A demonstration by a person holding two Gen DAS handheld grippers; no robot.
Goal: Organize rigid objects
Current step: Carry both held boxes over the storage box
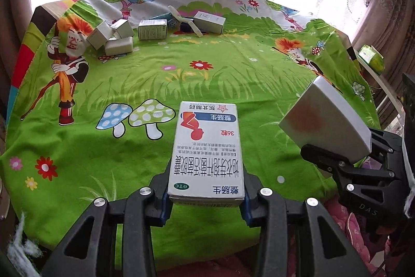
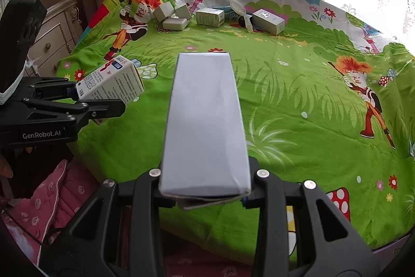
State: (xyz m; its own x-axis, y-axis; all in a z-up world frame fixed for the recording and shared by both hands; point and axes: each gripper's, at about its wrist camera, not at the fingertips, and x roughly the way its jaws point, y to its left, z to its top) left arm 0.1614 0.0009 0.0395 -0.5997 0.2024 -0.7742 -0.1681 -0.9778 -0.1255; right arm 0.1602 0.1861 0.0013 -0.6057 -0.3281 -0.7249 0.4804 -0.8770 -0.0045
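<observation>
My left gripper (image 1: 206, 195) is shut on a white medicine box (image 1: 207, 147) with Chinese print and a red figure, held above the near edge of the table. It also shows in the right wrist view (image 2: 111, 85). My right gripper (image 2: 205, 188) is shut on a plain white box (image 2: 205, 121), held above the near edge. That box shows in the left wrist view (image 1: 326, 121) at the right. Several small boxes (image 1: 151, 29) lie in a loose group at the far side of the table.
The table wears a green cartoon cloth (image 1: 233, 69). A white spoon (image 2: 242, 13) lies among the far boxes. A green box (image 1: 372, 57) sits on a ledge to the right. A dresser (image 2: 55, 35) stands at the left; a curtained window is behind.
</observation>
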